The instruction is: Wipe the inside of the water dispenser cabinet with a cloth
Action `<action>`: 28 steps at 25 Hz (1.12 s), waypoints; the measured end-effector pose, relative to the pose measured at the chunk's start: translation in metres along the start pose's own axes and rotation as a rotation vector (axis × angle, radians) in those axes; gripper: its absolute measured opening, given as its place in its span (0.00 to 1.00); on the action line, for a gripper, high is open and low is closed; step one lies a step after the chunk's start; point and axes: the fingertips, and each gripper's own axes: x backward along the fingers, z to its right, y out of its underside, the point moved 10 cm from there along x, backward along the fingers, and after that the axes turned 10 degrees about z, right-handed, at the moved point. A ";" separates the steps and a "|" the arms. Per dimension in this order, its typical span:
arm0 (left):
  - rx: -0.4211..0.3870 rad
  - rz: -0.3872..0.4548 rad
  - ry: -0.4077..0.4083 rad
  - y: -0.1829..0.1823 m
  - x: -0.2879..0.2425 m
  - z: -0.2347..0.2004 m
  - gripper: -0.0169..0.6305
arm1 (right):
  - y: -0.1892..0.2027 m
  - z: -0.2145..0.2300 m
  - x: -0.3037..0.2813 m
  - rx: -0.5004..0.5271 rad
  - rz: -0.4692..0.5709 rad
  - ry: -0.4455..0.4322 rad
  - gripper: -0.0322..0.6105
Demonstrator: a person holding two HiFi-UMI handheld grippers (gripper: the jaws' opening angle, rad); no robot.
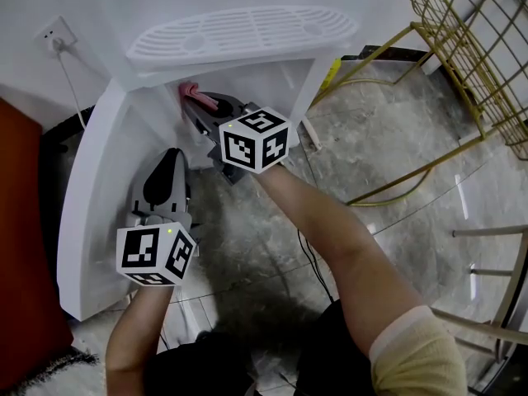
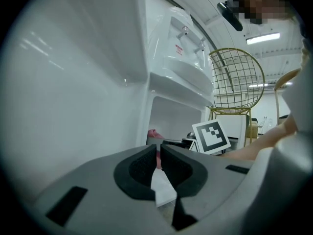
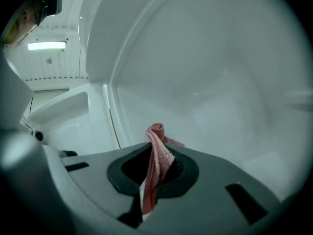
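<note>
Office-like room: water dispenser [image 1: 239, 35], wire chair [image 2: 235, 77]

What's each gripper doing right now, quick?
Left gripper: shut, nothing between its jaws.
Right gripper: shut on the pink cloth.

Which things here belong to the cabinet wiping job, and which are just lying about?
Job: pink knitted cloth, held by the right gripper; white plastic water dispenser cabinet; its open white door; left gripper, jaws shut.
Lying about: gold wire chair; white wall plug; black floor cable.
</note>
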 end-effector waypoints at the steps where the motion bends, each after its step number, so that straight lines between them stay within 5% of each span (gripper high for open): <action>1: 0.003 -0.001 -0.002 0.000 0.000 -0.001 0.05 | 0.002 0.000 0.001 0.001 -0.009 0.001 0.09; 28: 0.001 -0.069 -0.011 0.019 0.002 -0.003 0.05 | 0.070 0.008 0.025 0.059 -0.382 -0.023 0.10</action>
